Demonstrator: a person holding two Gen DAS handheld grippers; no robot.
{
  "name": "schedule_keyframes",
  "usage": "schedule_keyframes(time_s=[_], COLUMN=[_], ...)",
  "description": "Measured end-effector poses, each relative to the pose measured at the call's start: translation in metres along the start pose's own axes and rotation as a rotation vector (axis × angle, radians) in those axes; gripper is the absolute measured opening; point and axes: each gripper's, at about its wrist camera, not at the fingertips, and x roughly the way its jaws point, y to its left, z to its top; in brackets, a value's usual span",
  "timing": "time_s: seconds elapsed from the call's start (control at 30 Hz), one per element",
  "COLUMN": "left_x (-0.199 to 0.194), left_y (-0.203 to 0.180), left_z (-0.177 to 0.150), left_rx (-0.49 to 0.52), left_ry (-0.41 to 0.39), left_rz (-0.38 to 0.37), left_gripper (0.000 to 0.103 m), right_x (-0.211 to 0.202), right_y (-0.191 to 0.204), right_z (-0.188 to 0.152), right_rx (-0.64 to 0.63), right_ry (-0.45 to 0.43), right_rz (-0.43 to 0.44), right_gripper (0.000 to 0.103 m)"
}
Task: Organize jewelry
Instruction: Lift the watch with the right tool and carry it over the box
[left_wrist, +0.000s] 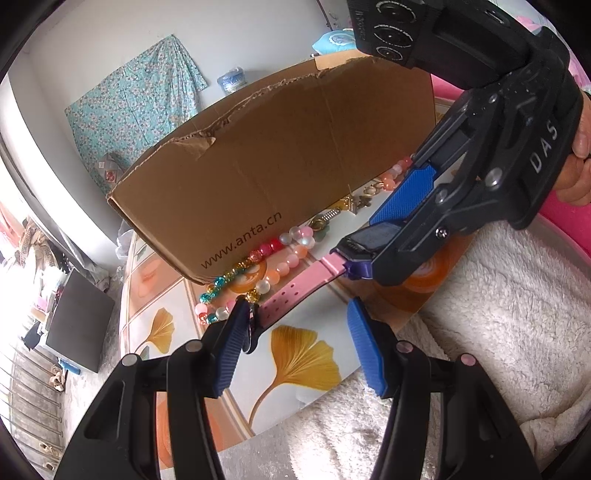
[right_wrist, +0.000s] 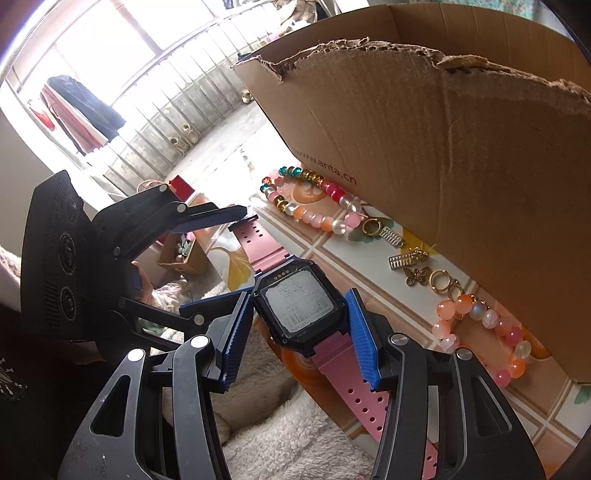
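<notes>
A watch (right_wrist: 299, 310) with a dark square body and pink strap (left_wrist: 295, 291) hangs over the near edge of the table, its labelled back turned up. My right gripper (right_wrist: 299, 295) is shut on the body, a blue pad pressed against each side; in the left wrist view my right gripper (left_wrist: 364, 245) reaches in from the upper right. My left gripper (left_wrist: 298, 306) is open, and the strap's far end rests against its left finger while the other finger stands apart. A multicoloured bead bracelet (right_wrist: 310, 195) lies by the cardboard box (right_wrist: 461, 147).
An orange-and-pink bead bracelet (right_wrist: 480, 332) and small gold charms (right_wrist: 417, 273) lie along the box's foot. The table (left_wrist: 306, 362) has a ginkgo-leaf top. A white fleecy blanket (left_wrist: 498, 314) lies below its near edge. A hand (left_wrist: 580, 166) grips the right tool.
</notes>
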Motion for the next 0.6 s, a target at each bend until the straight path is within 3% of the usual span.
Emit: schedule_keyframes(time_s=[0.1,0.27,0.4,0.47,0.6], left_x=[0.001,0.005,0.006,0.007,0.01], left_y=[-0.002,-0.001,0.007,0.015,0.032], left_z=[0.0,0.0,0.002,0.004,0.008], left_rx=[0.014,0.018,-0.014,-0.056,-0.14], left_ry=[-0.006,0.007,0.026,0.043,0.069], left_rz=[0.002,-0.012,-0.057,-0.095,-0.166], left_gripper=[0.048,0.022,0.016,0.014,0.013], right_x=[0.0,-0.003,-0.007,-0.009,-0.012], right_y=[-0.001,-0.002,0.002,0.008,0.019], right_z=[-0.002,-0.004,-0.007,-0.011,-0.023], right_rx=[0.003,0.007,0.008,-0.005,-0.04], right_ry=[-0.003,-0.014,-0.023,-0.029,-0.036], right_rz=[0.008,0.004,-0.031,-0.074,-0.168], right_gripper=[0.048,0.048,0.049,0.055,0.056])
